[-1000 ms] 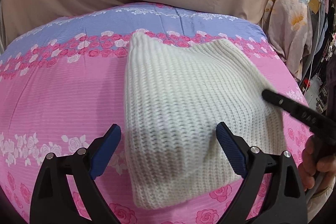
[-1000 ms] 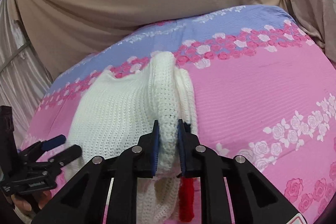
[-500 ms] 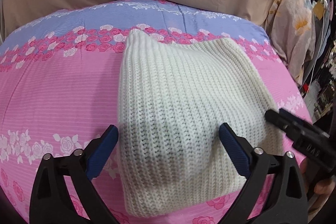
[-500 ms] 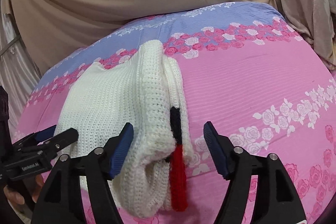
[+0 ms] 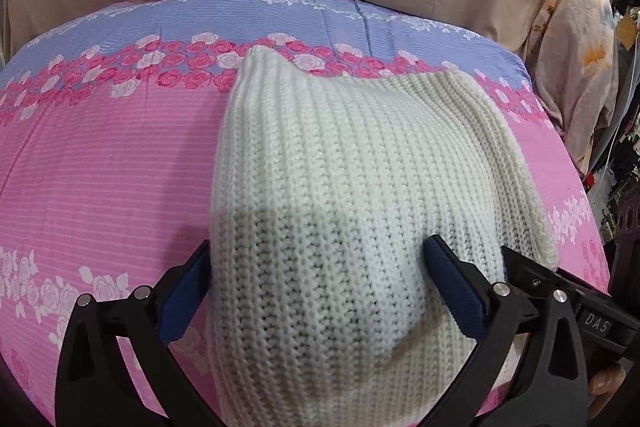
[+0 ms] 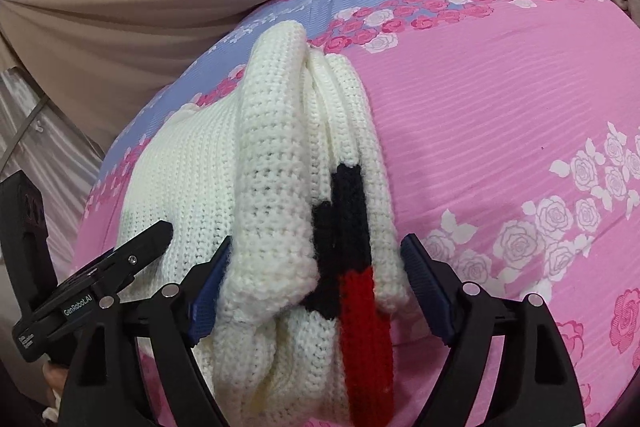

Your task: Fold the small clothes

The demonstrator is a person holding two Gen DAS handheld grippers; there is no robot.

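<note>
Both tools stand wide: my right tool (image 6: 314,291), jaws just opening, straddles the folded sweater (image 5: 360,207); my left tool (image 5: 320,291) straddles it on the bed (image 5: 100,187).

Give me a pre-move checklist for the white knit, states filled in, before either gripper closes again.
1. Right gripper released: ok, jaws have just been opening, folded edge between them, unpinched.
2. Left gripper open: ok, astride the knit's near end.
3. White knit lying folded on the floral bedsheet: ok.
4. Layers aligned: not ok, red and black panel peeks out.
5. Underside smooth: cannot tell.
</note>
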